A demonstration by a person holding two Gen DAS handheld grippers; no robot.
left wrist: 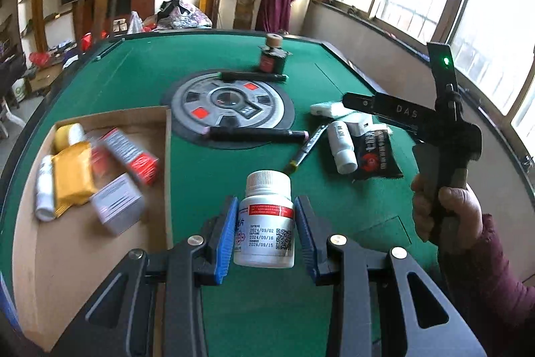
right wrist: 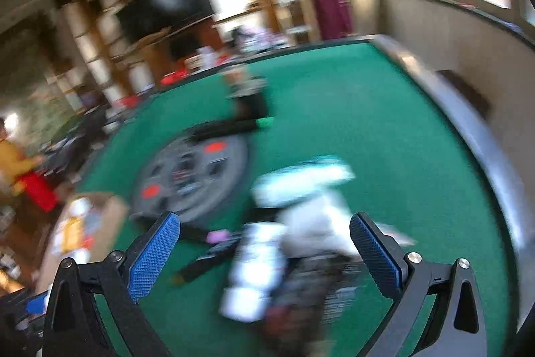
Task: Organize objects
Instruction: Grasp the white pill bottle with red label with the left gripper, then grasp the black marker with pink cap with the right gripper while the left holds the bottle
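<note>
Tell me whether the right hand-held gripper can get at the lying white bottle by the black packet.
Probably yes. The right hand-held gripper is open and empty, with the white bottle lying just beyond its fingers and nothing over it. The black packet touches the bottle's side, so it may get nudged.

Window glare, right view motion-blurred.

One white pill bottle (left wrist: pixel 265 219) stands upright, and one cardboard box (left wrist: pixel 100 183) holds about six items. On the green surface (left wrist: pixel 214 176) lie two long black markers (left wrist: pixel 255 135), one slim pen (left wrist: pixel 306 149) and one small dark jar (left wrist: pixel 271 54). A cluster of about four white and black packages (left wrist: pixel 357 143) sits at the right.
</note>
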